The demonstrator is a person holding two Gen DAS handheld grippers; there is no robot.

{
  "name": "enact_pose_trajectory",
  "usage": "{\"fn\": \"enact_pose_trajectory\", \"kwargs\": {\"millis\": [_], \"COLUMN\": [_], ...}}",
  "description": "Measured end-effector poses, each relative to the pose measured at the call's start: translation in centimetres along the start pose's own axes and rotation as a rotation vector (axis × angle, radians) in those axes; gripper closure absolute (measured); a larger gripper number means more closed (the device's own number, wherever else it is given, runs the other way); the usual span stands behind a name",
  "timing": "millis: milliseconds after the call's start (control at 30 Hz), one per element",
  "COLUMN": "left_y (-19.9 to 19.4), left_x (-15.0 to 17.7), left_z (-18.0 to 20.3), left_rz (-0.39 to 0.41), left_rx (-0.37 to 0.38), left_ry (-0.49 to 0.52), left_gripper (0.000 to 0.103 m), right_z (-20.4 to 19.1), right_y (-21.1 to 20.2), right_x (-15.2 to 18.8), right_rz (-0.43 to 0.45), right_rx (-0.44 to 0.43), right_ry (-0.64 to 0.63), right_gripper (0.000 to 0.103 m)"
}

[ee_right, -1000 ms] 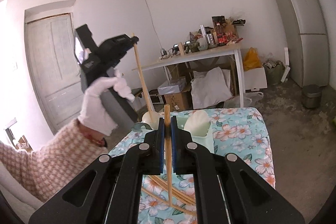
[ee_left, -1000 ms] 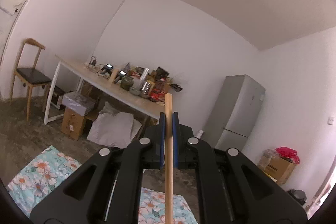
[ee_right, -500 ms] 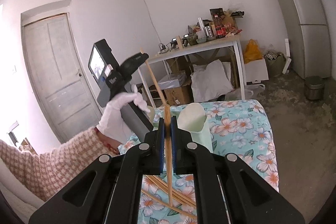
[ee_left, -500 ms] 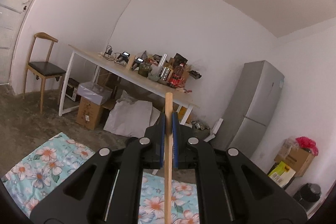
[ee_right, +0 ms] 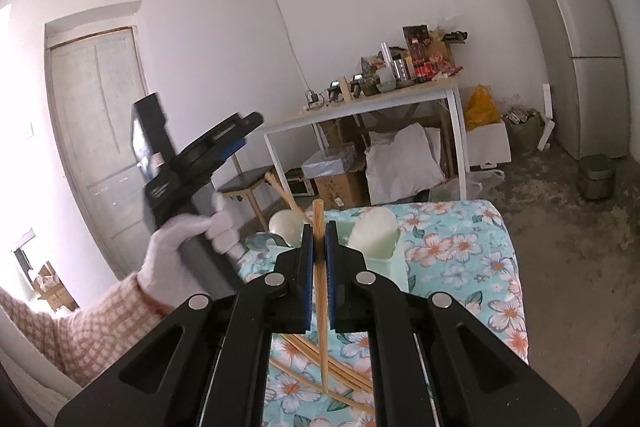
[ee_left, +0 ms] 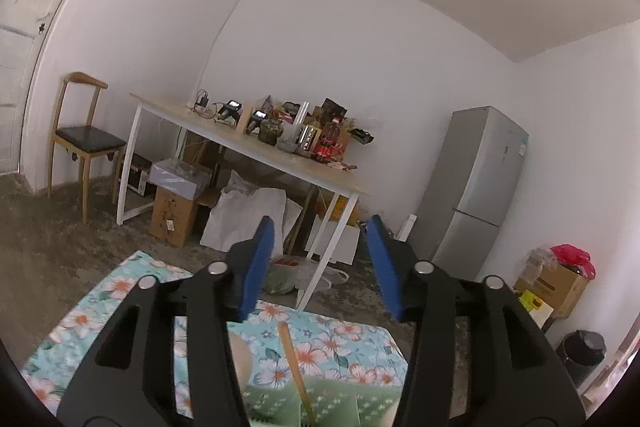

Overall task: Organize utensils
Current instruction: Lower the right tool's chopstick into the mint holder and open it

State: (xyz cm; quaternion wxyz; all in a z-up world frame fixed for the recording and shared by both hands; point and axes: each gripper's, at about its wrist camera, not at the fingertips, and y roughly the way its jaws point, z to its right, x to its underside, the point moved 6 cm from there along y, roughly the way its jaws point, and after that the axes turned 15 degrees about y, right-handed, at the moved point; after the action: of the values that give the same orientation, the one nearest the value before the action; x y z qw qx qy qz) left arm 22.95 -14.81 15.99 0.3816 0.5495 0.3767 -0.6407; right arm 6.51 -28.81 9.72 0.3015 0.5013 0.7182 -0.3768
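My left gripper (ee_left: 320, 263) hovers above the pale green utensil holder (ee_left: 324, 401), its jaws opening with nothing between the blue pads. Below it a wooden chopstick (ee_left: 294, 363) leans in the holder beside a white spoon (ee_left: 240, 359). In the right wrist view a white-gloved hand lifts the left gripper (ee_right: 250, 127) over the holder (ee_right: 384, 259), where that chopstick (ee_right: 284, 195) and two white spoons (ee_right: 374, 227) stand. My right gripper (ee_right: 319, 243) is shut on another upright chopstick (ee_right: 318, 215). Several loose chopsticks (ee_right: 304, 347) lie on the floral tablecloth (ee_right: 460, 251).
Behind the floral table stand a white-legged table (ee_left: 248, 147) crowded with bottles and devices, cardboard boxes (ee_left: 174, 215) and white sacks beneath it, a wooden chair (ee_left: 80, 139) at the left, a grey fridge (ee_left: 472, 195) and a dark bin (ee_left: 582, 351) at the right.
The left gripper sank toward the holder, opened and let go of its chopstick, which now stands in the holder. The right gripper stayed shut on its chopstick, nearly still.
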Motion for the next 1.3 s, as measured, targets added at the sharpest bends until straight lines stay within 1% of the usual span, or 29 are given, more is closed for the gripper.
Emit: {"fn": "enact_pose_trajectory", "kwargs": {"millis": [100,233,367,533,633,667,767,900,1033,1167,1300], "left_y": [-2.5,-5.4,-7.8,-10.5,-11.7,-11.9,-13.0,-14.7,-15.3,-15.9,-16.1], "left_x": [-0.4,-0.3,0.4,2.4,4.7,5.6,7.7,11.2,13.0,14.6,15.4], "left_z": [-0.2,-0.8,-1.7,-3.6,-5.1,-5.7,-7.1,-9.4,-10.5,-11.3,-11.9], "left_rz": [-0.004,-0.037,-0.083,-0.136,-0.195,-0.220,-0.258,-0.330,-0.376,-0.409,-0.416], "left_rx": [0.017,0.032,0.055,0.065,0.055,0.047,0.019,-0.015,-0.041,-0.046,-0.056], "left_ry": [0.023,0.048,0.076,0.124,0.136,0.139,0.148,0.113,0.129,0.124,0.114], "left_gripper": [0.043,0.033,0.027,0.019,0.018,0.018,0.015,0.014,0.013,0.012,0.012], "right_z": [-0.9,-2.3,-4.3,-6.5,-7.2,-7.4,-7.7,-8.1,-8.2,-7.5,-5.5], "right_y": [-0.7,-1.5,-2.0,-1.9,-0.9,-0.3,1.3,3.8,7.1,10.6,14.9], "right_x": [-1.4,-3.7,-6.3,-9.1,-10.5,-10.9,-11.7,-12.6,-13.4,-12.7,-10.7], "right_rz": [0.025,0.068,0.118,0.181,0.201,0.204,0.204,0.199,0.188,0.155,0.093], "right_rx": [-0.031,-0.067,-0.108,-0.130,-0.132,-0.130,-0.115,-0.117,-0.108,-0.075,-0.007], "right_ry": [-0.001,-0.028,-0.067,-0.127,-0.142,-0.148,-0.165,-0.166,-0.157,-0.151,-0.145], "right_gripper": [0.097,0.097,0.097,0.097,0.097,0.097,0.097,0.097,0.097,0.097,0.097]}}
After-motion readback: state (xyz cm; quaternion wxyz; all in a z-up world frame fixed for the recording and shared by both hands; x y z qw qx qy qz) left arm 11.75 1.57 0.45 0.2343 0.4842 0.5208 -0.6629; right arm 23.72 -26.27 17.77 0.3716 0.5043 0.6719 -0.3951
